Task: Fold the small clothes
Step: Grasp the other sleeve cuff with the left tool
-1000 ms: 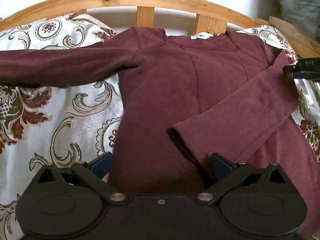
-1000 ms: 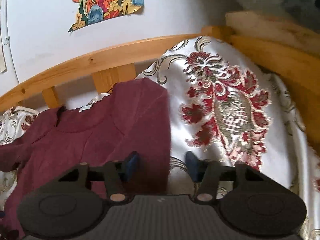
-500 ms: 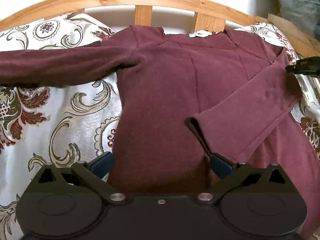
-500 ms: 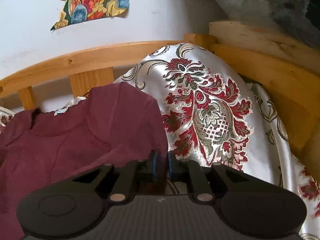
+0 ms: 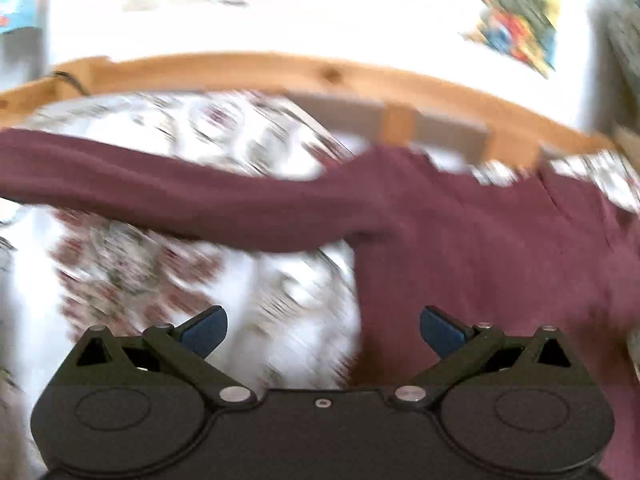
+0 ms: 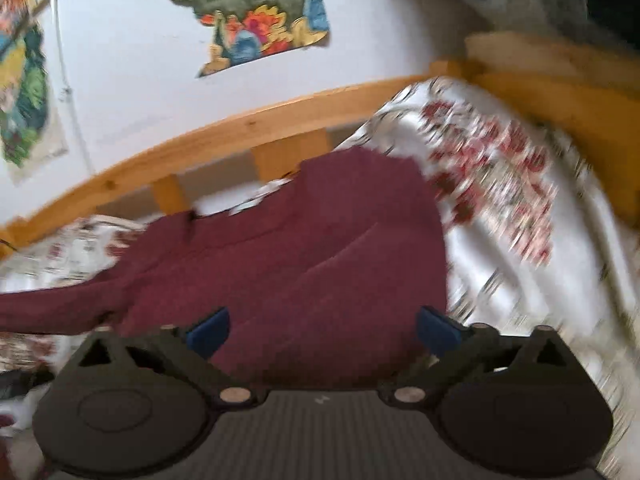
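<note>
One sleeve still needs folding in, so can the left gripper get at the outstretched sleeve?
Probably yes. The left gripper has its jaws wide open and empty, and the sleeve lies flat on the bedspread ahead with nothing covering it.

Bright, soft daylight; both views smear with motion blur (fisheye bending at the edges).

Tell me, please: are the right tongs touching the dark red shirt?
Cannot tell. In the right wrist view the right tongs, just opened, stand wide with the dark red shirt between the blue pads; blur hides any contact with the fabric.
</note>
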`<state>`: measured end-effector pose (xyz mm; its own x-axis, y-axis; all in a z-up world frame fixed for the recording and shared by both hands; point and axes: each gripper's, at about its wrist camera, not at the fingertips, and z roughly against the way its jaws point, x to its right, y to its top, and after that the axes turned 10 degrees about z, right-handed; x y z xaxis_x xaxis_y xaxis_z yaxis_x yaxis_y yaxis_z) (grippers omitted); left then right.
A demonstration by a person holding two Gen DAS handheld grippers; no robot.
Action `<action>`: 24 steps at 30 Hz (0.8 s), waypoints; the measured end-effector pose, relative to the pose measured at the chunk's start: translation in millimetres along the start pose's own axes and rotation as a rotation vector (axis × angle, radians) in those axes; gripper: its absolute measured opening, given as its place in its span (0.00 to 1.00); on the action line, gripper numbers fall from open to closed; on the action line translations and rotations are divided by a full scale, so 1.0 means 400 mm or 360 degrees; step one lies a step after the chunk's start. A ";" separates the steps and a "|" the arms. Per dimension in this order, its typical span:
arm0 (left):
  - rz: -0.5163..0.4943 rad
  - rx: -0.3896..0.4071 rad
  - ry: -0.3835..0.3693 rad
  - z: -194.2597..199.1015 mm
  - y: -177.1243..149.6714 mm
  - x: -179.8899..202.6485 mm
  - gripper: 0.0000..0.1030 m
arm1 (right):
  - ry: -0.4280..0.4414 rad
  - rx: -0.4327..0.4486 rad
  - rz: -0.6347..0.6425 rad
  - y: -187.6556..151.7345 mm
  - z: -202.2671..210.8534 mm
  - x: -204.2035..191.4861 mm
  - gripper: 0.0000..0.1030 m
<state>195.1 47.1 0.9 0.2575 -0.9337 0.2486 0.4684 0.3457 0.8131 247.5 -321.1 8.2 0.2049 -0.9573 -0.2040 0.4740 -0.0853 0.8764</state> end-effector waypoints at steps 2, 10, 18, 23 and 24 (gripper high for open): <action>0.0047 0.0082 0.0070 0.025 0.046 -0.041 0.99 | 0.0071 0.0000 -0.0041 -0.027 0.017 -0.027 1.00; 0.0067 0.0371 0.0431 0.135 0.233 -0.255 0.99 | 0.0235 -0.0024 0.0052 -0.108 0.074 -0.149 1.00; 0.0289 0.0308 0.0531 0.108 0.349 -0.509 0.93 | 0.0309 -0.0061 0.0171 -0.145 0.102 -0.230 1.00; 0.0516 0.0234 0.0478 0.060 0.395 -0.585 0.87 | 0.0335 -0.0087 0.0190 -0.166 0.111 -0.242 1.00; 0.0529 0.0221 0.0480 0.053 0.399 -0.592 0.81 | 0.0339 -0.0091 0.0183 -0.169 0.111 -0.240 1.00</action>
<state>191.0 321.3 82.8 0.6183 -0.6987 0.3599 0.2065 0.5862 0.7834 157.7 -235.6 -12.1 0.4331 -0.8795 -0.1973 0.4839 0.0422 0.8741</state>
